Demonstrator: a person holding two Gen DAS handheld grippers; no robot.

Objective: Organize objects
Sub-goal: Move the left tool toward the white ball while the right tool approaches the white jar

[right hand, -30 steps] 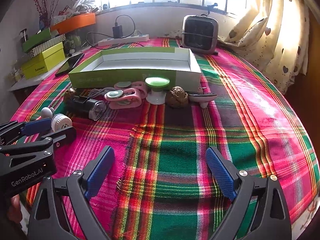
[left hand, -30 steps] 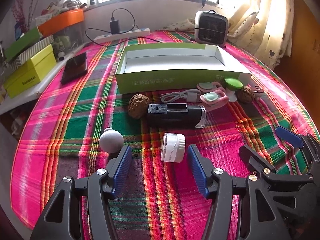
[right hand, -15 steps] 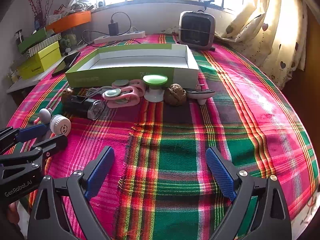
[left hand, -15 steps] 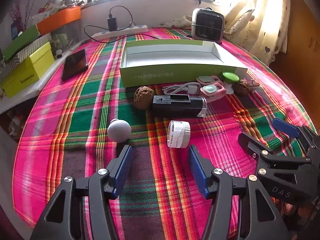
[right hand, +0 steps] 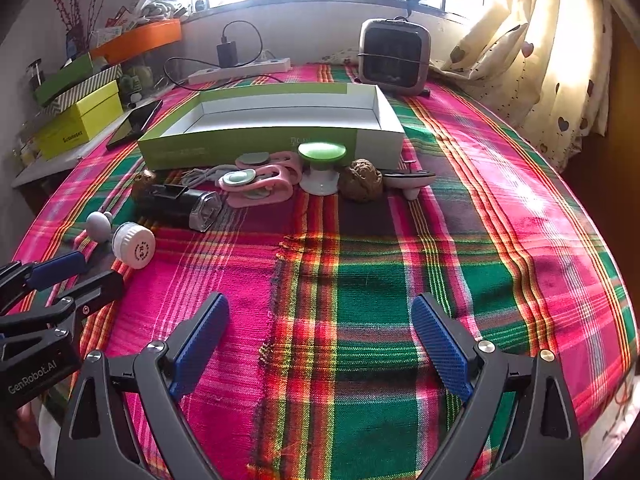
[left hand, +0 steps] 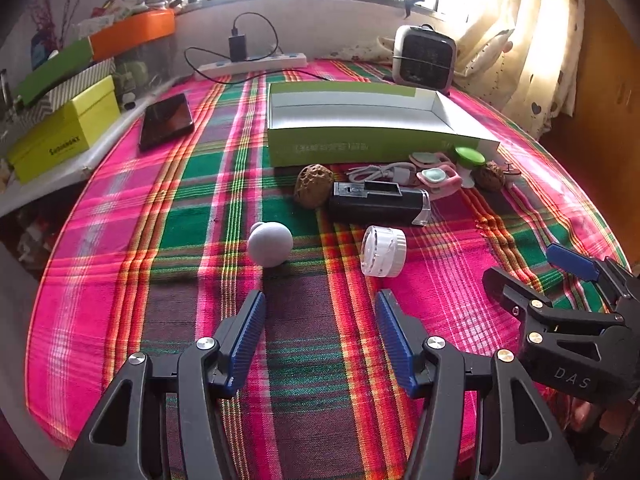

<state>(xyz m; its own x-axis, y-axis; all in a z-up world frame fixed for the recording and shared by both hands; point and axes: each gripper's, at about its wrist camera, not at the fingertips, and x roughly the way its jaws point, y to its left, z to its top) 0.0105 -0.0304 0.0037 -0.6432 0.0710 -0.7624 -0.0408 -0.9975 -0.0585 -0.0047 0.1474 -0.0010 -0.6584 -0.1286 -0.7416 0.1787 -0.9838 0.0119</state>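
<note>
An open green and white box (left hand: 360, 128) (right hand: 280, 124) lies empty on the plaid cloth. In front of it lie a brown walnut (left hand: 313, 186), a black flashlight (left hand: 378, 203) (right hand: 180, 204), a white cable (left hand: 380, 170), pink clips (left hand: 436, 176) (right hand: 260, 186), a green-topped stand (right hand: 322, 168), a second walnut (right hand: 360, 180) and a small spinning top (right hand: 410, 180). Nearer are a grey ball (left hand: 270, 243) (right hand: 98, 224) and a white jar (left hand: 383, 251) (right hand: 134, 245). My left gripper (left hand: 320, 320) is open and empty, just short of ball and jar. My right gripper (right hand: 320, 332) is open and empty over bare cloth.
A small heater (left hand: 424, 58) (right hand: 394, 56), a power strip (left hand: 252, 65) with a charger, and a black phone (left hand: 165, 120) lie at the back and left. Yellow, green and orange boxes (left hand: 64, 132) sit on a side shelf at the left. A curtain (right hand: 552, 52) hangs at the right.
Both grippers have drawn back and up from the objects; ball and jar now lie further ahead of the left fingers. Nothing on the cloth has moved.
</note>
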